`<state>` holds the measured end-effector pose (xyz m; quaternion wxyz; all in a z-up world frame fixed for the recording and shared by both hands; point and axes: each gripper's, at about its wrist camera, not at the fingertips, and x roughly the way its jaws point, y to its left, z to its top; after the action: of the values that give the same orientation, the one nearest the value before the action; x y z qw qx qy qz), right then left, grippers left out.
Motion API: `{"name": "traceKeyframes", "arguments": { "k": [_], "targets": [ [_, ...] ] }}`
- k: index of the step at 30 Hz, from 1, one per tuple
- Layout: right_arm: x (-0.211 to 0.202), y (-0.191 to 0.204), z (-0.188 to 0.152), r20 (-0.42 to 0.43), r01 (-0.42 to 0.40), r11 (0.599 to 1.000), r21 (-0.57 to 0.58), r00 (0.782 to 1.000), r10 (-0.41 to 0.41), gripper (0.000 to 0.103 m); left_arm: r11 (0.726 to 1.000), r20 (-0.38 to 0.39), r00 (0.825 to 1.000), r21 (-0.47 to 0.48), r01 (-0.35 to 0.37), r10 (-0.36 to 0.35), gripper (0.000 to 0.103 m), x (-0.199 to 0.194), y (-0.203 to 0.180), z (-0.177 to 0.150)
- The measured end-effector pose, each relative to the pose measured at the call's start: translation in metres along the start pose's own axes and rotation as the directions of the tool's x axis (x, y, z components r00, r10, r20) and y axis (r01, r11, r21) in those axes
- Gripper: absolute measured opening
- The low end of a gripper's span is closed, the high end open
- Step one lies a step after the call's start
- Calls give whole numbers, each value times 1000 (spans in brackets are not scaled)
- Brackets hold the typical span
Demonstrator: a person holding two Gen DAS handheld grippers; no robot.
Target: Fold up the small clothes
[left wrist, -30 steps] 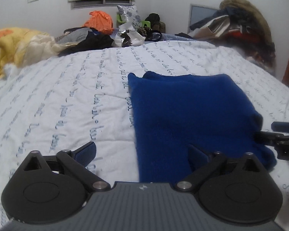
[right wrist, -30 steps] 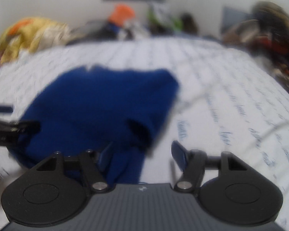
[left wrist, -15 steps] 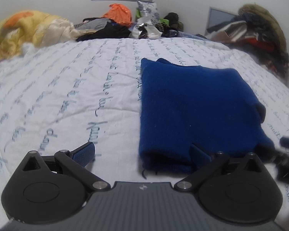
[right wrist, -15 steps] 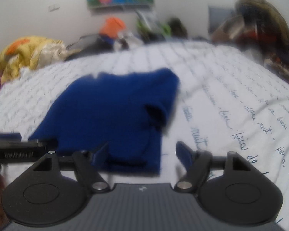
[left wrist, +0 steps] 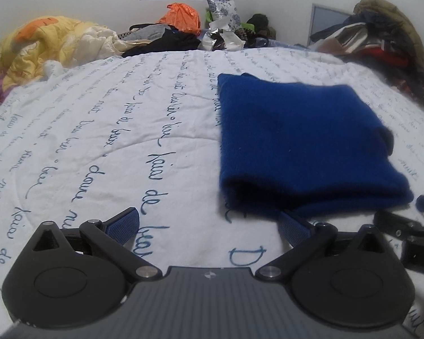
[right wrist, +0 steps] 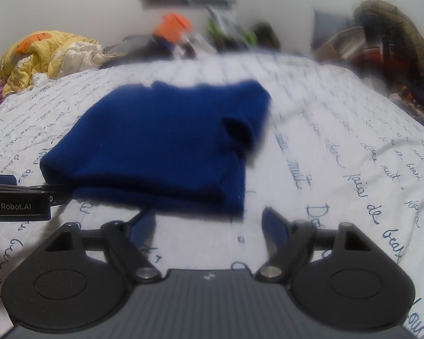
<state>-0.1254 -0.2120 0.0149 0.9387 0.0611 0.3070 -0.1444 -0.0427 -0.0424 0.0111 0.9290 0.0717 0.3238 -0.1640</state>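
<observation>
A folded dark blue knit garment (left wrist: 302,141) lies flat on the white bedspread with blue script (left wrist: 113,141); it also shows in the right wrist view (right wrist: 161,147). My left gripper (left wrist: 209,226) is open and empty, just short of the garment's near edge and to its left. My right gripper (right wrist: 209,223) is open and empty, just in front of the garment's near right corner. The right gripper also shows at the right edge of the left wrist view (left wrist: 410,231), and the left gripper at the left edge of the right wrist view (right wrist: 17,197).
A yellow quilt (left wrist: 51,42) is heaped at the far left of the bed. Clothes and bags (left wrist: 189,31) lie along the far edge below a flower picture. A pile of coats and clothes (left wrist: 381,42) stands at the far right.
Both grippers have drawn back toward me, off the blue garment. The garment now lies folded and free of both.
</observation>
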Motion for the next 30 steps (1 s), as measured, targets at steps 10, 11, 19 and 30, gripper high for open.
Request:
{"name": "traceKeyframes", "arguments": {
  "k": [10,11,19,30],
  "targets": [
    [-3,2,-3,-7,13,1000,-16,1000,-14,89,1000,14,1000,-15,-21,22,103,-5,8,-6],
    [-3,2,-4,-8,14,1000,-16,1000,-14,89,999,14,1000,-21,-25,25,103,-6,9,-7],
    [-4,2,-5,-12,30,999,-13,999,-30,95,1000,21,1000,-23,-14,14,103,-10,15,-10],
    [-2,-3,-6,-26,41,999,17,999,-41,103,1000,20,1000,-16,-13,14,103,-10,14,-10]
  ]
}}
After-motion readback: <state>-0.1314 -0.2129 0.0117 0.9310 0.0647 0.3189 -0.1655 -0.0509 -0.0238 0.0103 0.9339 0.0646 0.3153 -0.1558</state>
